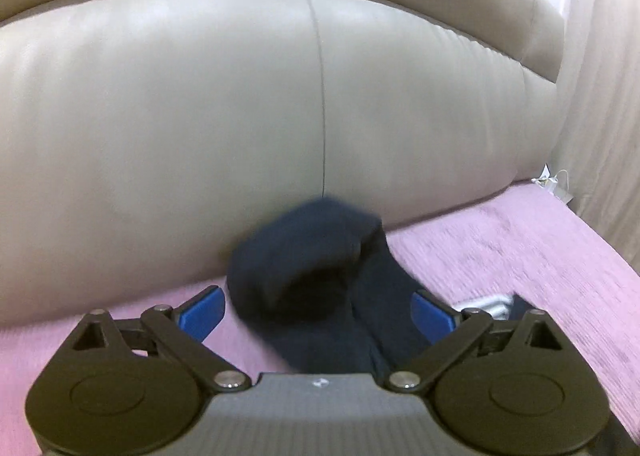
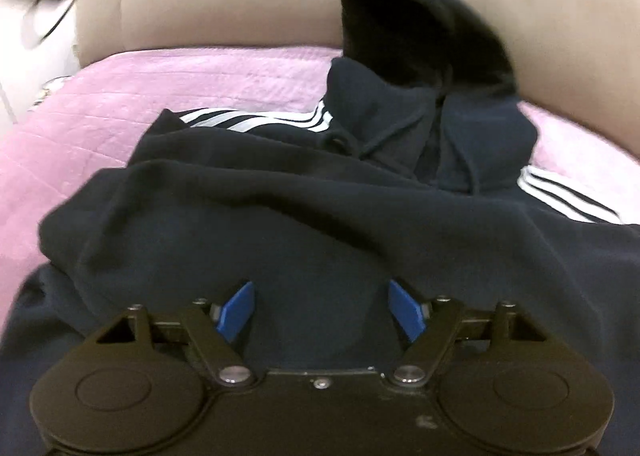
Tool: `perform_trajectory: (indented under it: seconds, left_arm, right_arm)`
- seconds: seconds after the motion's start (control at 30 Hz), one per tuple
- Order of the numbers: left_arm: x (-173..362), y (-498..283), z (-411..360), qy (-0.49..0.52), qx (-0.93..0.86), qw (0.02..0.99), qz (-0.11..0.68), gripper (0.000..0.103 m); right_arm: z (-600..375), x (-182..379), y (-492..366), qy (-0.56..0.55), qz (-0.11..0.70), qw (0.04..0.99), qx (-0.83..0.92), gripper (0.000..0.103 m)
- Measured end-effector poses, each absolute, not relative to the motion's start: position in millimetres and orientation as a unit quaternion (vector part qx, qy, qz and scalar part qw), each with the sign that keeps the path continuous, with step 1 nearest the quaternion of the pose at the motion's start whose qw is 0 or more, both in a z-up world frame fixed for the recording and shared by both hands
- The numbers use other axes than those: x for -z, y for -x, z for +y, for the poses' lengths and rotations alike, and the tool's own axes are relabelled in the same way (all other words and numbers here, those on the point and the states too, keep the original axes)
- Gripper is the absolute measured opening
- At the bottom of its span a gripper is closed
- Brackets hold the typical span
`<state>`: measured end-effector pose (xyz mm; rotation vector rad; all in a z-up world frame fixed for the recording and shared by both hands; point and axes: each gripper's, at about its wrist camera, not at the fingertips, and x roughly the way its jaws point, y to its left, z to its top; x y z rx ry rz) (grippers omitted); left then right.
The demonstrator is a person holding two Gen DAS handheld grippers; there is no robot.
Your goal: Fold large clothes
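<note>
Hoodie point(image 2: 280, 208), navy with white sleeve stripes, lies spread over the pink bedspread point(image 2: 140, 80), its hood point(image 2: 420, 28) propped against the beige padded headboard point(image 1: 200, 116) at the far edge of the bed. Step in hand, by judgement: between folds, with sleeves apparently tucked in and the hood not yet turned down. Left gripper point(image 1: 318, 310) has jaws wide apart with the hood standing between them, the pads clear of the cloth. Right gripper point(image 2: 322, 310) hovers above the garment's body, jaws apart and empty. Next move likely calls for pinching the hood's rim or the hem, then folding lengthwise.
</note>
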<state>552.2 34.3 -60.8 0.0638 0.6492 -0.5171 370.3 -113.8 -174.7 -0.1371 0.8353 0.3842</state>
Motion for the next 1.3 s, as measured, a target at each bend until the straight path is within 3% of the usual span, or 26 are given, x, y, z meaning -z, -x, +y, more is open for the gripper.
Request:
perform_trajectory:
  seconds: [0.17,0.33,0.47,0.57,0.6,0.63,0.67,0.97,1.3]
  left_arm:
    - [67,-612,-11,-0.069,0.263,0.912,0.309,0.099]
    - [86,-645,-51,-0.144,0.260,0.901,0.317,0.087]
    - [109,-658,-62,-0.172,0.236,0.894,0.339,0.085]
    - [119,-660,-62,-0.163,0.227,0.900,0.335,0.074]
    - [120,-659,-63,-0.158,0.230,0.901,0.333,0.053]
    - [121,-659,-65,-0.156,0.227,0.901,0.335,0.016]
    - [121,-658,-68,-0.159,0.215,0.903,0.337,0.011]
    - [73,-606,-62,-0.148,0.226,0.929,0.254,0.011]
    - [6,-476,-56,-0.136,0.291,0.931,0.173,0.011]
  right_arm:
    - [-117,180,-372,0.055,0.404,0.892,-0.196,0.096]
    - [-122,182,-383,0.053,0.417,0.878,-0.228,0.103]
    - [-118,184,-380,0.061,0.409,0.882,-0.225,0.103]
    - [-119,184,-379,0.058,0.407,0.883,-0.224,0.103]
    - [-119,184,-379,0.058,0.406,0.884,-0.224,0.103]
    - [-119,184,-378,0.057,0.405,0.885,-0.223,0.103]
    - [-119,184,-378,0.057,0.404,0.885,-0.223,0.103]
    - [-138,182,-369,0.017,0.377,0.895,-0.237,0.102]
    - [-263,115,-354,-0.168,0.346,0.913,-0.135,0.102]
